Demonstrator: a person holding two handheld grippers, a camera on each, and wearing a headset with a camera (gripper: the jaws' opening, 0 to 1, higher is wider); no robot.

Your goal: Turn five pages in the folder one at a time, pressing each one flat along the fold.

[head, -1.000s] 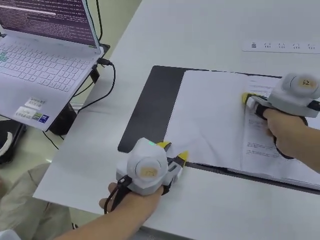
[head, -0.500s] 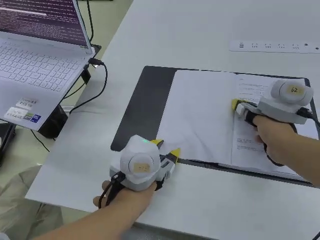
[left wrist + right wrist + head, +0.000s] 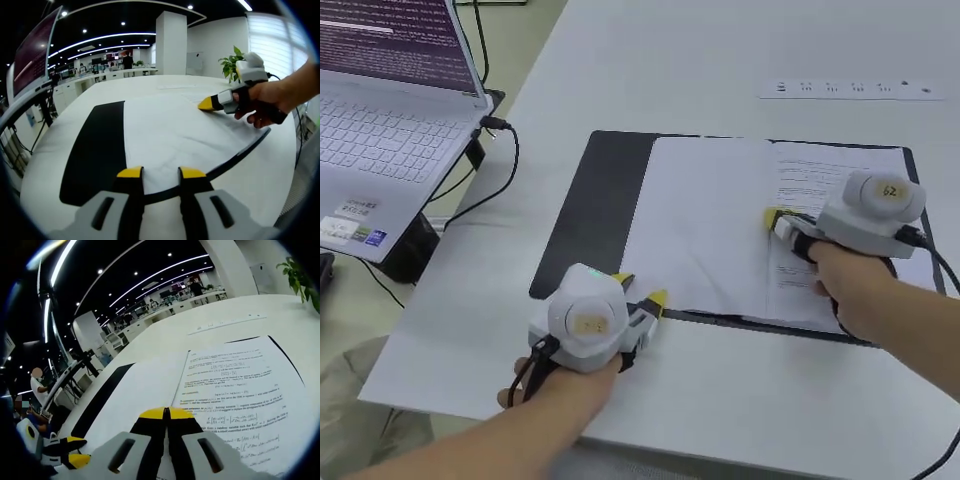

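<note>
The folder [image 3: 610, 170] lies open on the white table [image 3: 720, 60] in front of me, with its black inside bare along the left. A blank page [image 3: 705, 215], slightly creased, covers the rest of the left half. A printed page [image 3: 825, 175] covers the right half. The fold [image 3: 772, 165] runs between them from far to near.

My right gripper [image 3: 772, 217] is closed, its yellow tips together, and rests on the fold about midway along it. My right hand [image 3: 845, 280] lies over the near part of the printed page. In the right gripper view the tips [image 3: 165, 414] touch each other and sit on the line of the fold [image 3: 182, 380]. The blank page [image 3: 145, 380] is to their left and the printed page [image 3: 240, 385] to their right.

My left gripper [image 3: 640, 290] sits at the near left corner of the blank page, at the folder's near edge. Its jaws are parted a little and grip nothing. In the left gripper view the tips [image 3: 161, 173] hang just at that near edge, and the blank page [image 3: 170, 130] spreads beyond them. I cannot tell whether they touch the paper. Across the page to the right I see the right gripper [image 3: 207, 104] in my right hand [image 3: 265, 100], and a plant [image 3: 231, 55] stands far behind it.

An open laptop [image 3: 380, 110] stands at the far left, past the table's edge, with a black cable [image 3: 485, 200] hanging from its side. A white power strip [image 3: 850, 90] lies on the table beyond the folder.
</note>
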